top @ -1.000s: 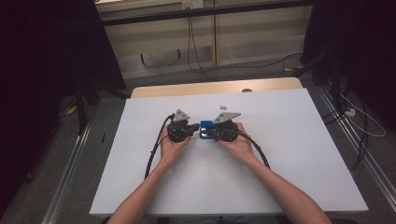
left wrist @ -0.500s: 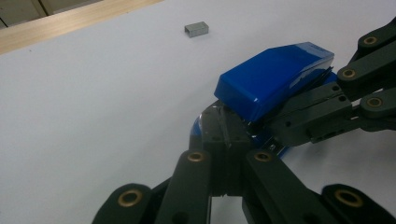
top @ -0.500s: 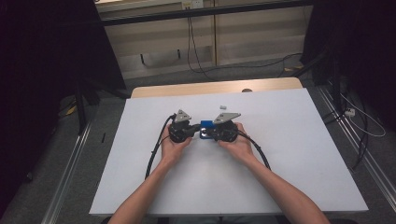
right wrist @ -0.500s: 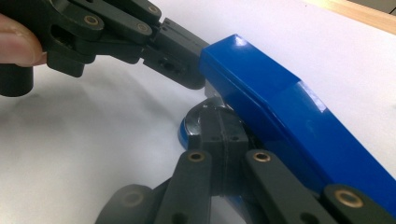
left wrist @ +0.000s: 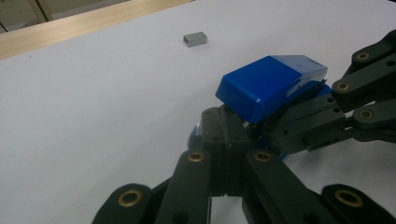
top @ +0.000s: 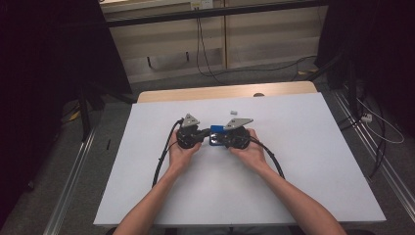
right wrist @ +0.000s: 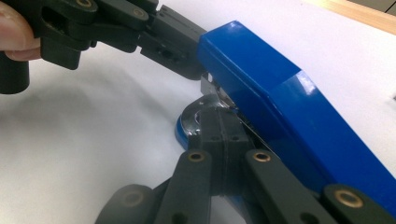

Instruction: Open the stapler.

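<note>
Up close, staple block lies beyond blue stapler.

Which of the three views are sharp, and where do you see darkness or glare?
High view: dim, dark surroundings, white table evenly lit. Left gripper view: blue stapler fairly crisp, small staple block softer. Right gripper view: stapler shows glossy highlights, near jaws blurred.

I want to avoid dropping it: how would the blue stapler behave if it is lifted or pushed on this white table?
The stapler looks rigid, so it should not flop. Its glossy top could slip between hard jaws. The lid stands raised from the base in the right gripper view, so it may swing on its hinge when lifted. On the smooth table it would probably slide, not roll.
</note>
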